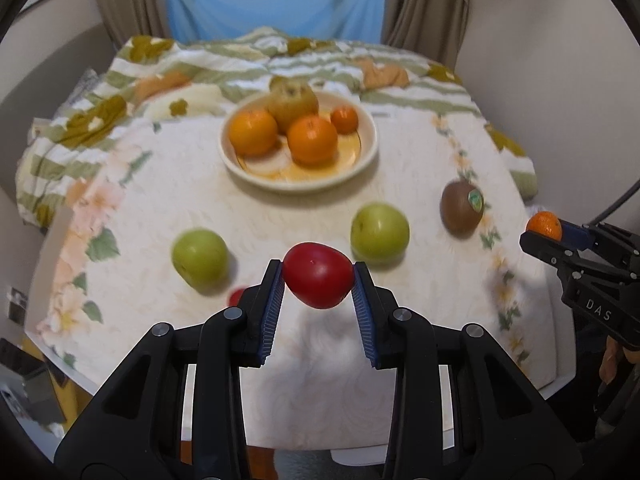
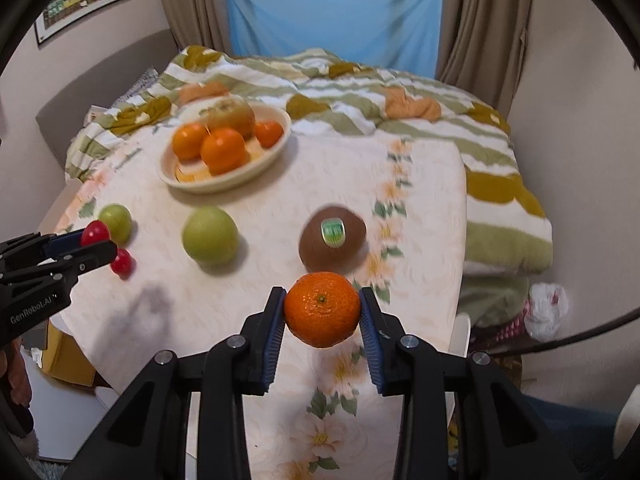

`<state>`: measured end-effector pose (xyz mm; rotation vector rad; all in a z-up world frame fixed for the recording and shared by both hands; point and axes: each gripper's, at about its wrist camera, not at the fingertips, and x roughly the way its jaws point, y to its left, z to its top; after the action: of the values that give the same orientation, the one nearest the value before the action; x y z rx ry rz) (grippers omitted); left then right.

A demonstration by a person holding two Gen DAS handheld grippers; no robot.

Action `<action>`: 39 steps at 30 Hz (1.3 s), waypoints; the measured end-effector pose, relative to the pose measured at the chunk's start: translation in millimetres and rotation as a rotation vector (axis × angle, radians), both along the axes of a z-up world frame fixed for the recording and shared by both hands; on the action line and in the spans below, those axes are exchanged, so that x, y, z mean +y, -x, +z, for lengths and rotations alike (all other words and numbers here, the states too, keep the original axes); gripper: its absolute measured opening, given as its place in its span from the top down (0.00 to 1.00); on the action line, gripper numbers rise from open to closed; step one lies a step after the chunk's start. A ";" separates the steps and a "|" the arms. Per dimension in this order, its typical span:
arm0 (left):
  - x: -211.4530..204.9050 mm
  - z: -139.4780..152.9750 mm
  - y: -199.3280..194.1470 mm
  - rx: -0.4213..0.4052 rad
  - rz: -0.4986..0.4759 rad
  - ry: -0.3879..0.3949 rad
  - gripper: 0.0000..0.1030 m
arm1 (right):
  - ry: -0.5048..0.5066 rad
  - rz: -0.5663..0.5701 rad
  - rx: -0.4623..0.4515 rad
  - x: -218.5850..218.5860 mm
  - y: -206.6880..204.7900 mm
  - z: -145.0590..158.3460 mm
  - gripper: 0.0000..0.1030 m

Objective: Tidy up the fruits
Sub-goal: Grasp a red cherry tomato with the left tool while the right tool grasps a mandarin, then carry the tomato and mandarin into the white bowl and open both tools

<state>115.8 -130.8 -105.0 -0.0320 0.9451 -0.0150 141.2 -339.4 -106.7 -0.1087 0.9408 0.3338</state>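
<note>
My left gripper (image 1: 319,276) is shut on a red tomato (image 1: 318,275) and holds it above the table. My right gripper (image 2: 322,310) is shut on a small orange (image 2: 322,309), also held above the table; it shows at the right edge of the left wrist view (image 1: 544,225). A cream plate (image 1: 362,156) at the table's far side holds three oranges and a yellow-brown pear (image 1: 293,105). Two green apples (image 1: 200,258) (image 1: 380,233), a brown kiwi (image 1: 461,208) with a sticker and a second red tomato (image 2: 121,261) lie on the cloth.
The table has a cream floral cloth (image 2: 420,200). A striped green and white blanket (image 2: 500,184) is bunched behind and to the right. A blue curtain (image 2: 336,16) hangs at the back. A white bag (image 2: 546,312) lies on the floor at the right.
</note>
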 end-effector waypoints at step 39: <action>111.9 11.8 -212.6 0.004 -0.213 0.067 0.60 | -0.032 -0.123 -0.011 120.4 -135.5 29.1 0.67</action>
<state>328.4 -19.0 -93.3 0.0066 0.9480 -0.2432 276.7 -219.0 -77.6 -0.0226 0.9267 0.2342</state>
